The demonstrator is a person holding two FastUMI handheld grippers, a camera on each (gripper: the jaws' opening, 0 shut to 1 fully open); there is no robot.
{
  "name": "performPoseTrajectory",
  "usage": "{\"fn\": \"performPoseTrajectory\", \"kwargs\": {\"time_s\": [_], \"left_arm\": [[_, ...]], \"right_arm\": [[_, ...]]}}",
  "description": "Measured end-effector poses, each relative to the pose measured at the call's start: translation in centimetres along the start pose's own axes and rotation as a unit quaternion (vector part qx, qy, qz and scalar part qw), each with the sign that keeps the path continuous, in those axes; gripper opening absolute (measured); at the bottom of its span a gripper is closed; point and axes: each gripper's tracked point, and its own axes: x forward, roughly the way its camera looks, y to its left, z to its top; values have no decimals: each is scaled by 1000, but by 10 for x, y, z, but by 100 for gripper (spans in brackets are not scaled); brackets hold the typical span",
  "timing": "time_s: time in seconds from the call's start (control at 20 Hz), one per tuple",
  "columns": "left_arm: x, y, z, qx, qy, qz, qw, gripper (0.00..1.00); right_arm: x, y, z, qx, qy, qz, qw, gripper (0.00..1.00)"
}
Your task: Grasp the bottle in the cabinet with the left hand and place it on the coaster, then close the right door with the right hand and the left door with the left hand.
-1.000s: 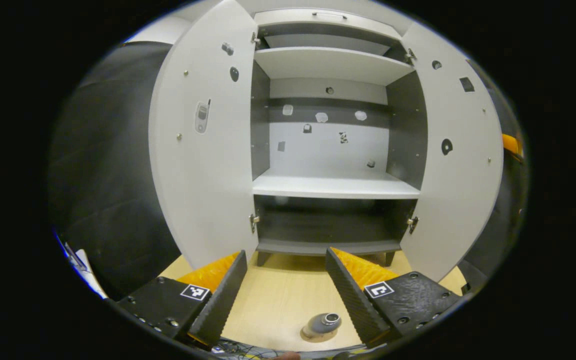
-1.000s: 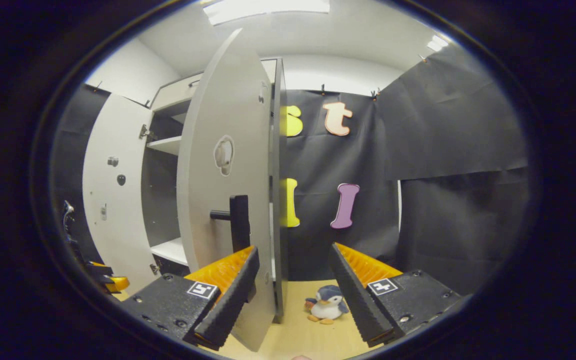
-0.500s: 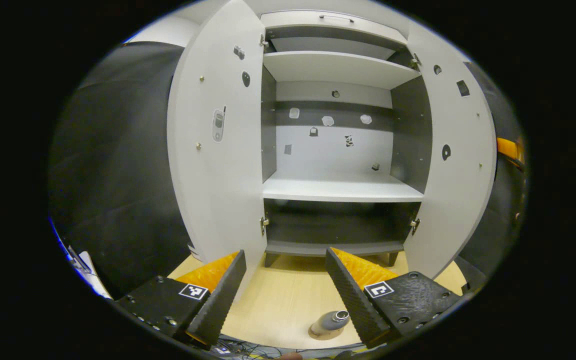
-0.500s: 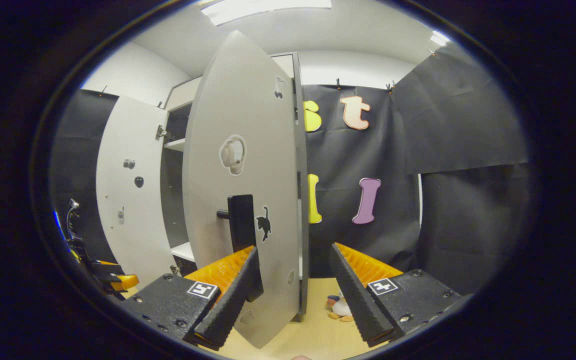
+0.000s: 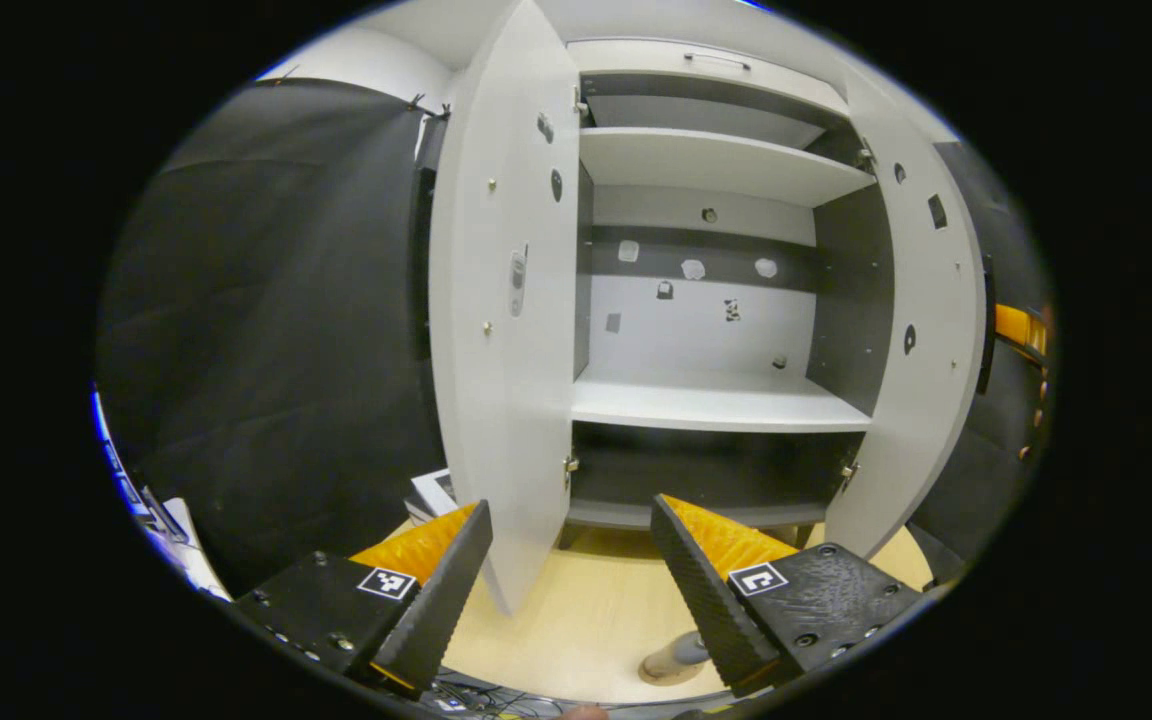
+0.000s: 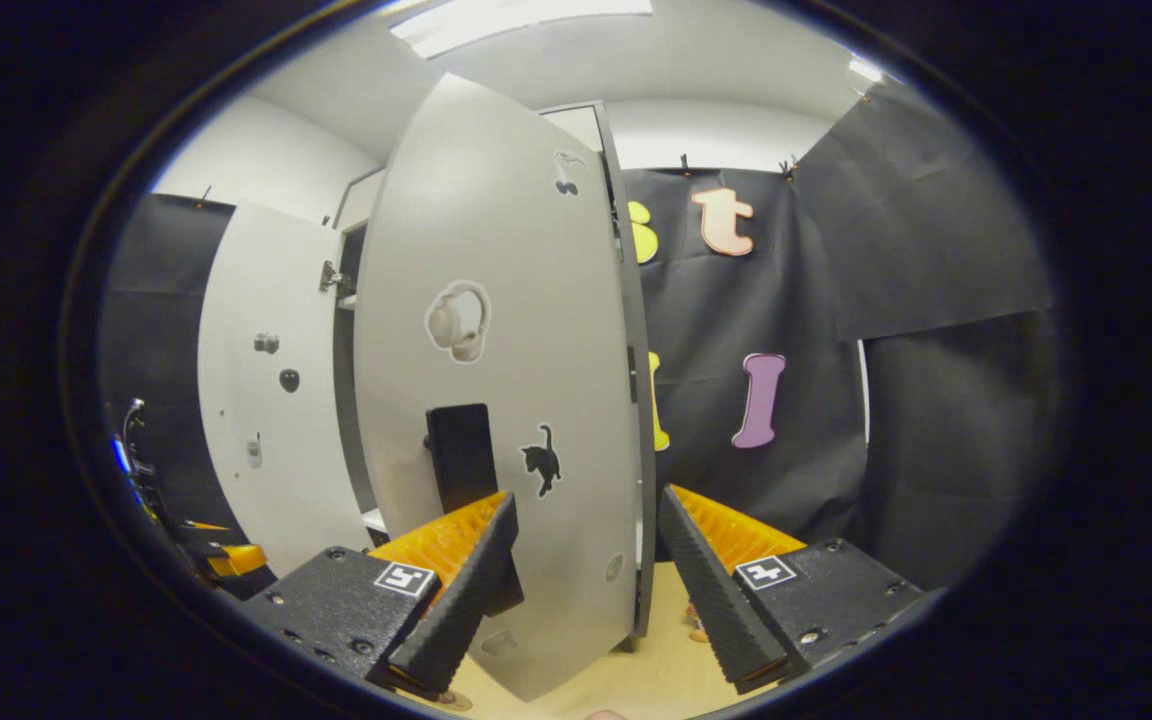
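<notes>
In the left gripper view the white cabinet stands with both doors ajar and bare shelves. A grey bottle stands on a round coaster on the wooden table, partly behind my left gripper's right finger. My left gripper is open, just in front of the left door's edge. In the right gripper view my right gripper is open against the outer face of the right door, beside its black handle. The left door shows farther left.
A stack of white items lies on the table left of the cabinet. Cables trail at the table's near edge. The other gripper's orange finger shows low at left in the right gripper view, and a toy's feet peek out behind the right door.
The right door has swung partway toward the cabinet with my right gripper against it, hiding the penguin toy. My left gripper view has shifted left, toward the left door's edge.
</notes>
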Motion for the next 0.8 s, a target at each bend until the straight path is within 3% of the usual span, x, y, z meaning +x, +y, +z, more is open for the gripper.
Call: {"fn": "performPoseTrajectory", "kwargs": {"time_s": [0.15, 0.2, 0.25, 0.3, 0.5, 0.65, 0.8], "left_arm": [[-4, 10, 14, -8, -14, 0, 1000, 96], [-5, 14, 19, -11, -19, 2, 1000, 100], [-5, 20, 23, -12, -23, 3, 1000, 96], [-5, 27, 26, -12, -29, 9, 999, 100], [-5, 54, 31, -20, -35, 32, 999, 97], [-8, 76, 41, -19, -47, 47, 998, 92], [-10, 102, 56, 2, -68, 61, 996, 97]], "right_arm": [[4, 10, -1, 4, -1, 5, 1000, 95], [6, 17, -2, 6, 0, 11, 1000, 94], [8, 25, -3, 7, 1, 23, 1000, 94], [10, 37, -4, 9, 1, 38, 999, 95], [23, 73, -10, 25, 20, 83, 996, 95], [31, 84, -13, 28, 23, 87, 996, 95], [33, 91, -17, 24, 30, 89, 995, 95]]}}
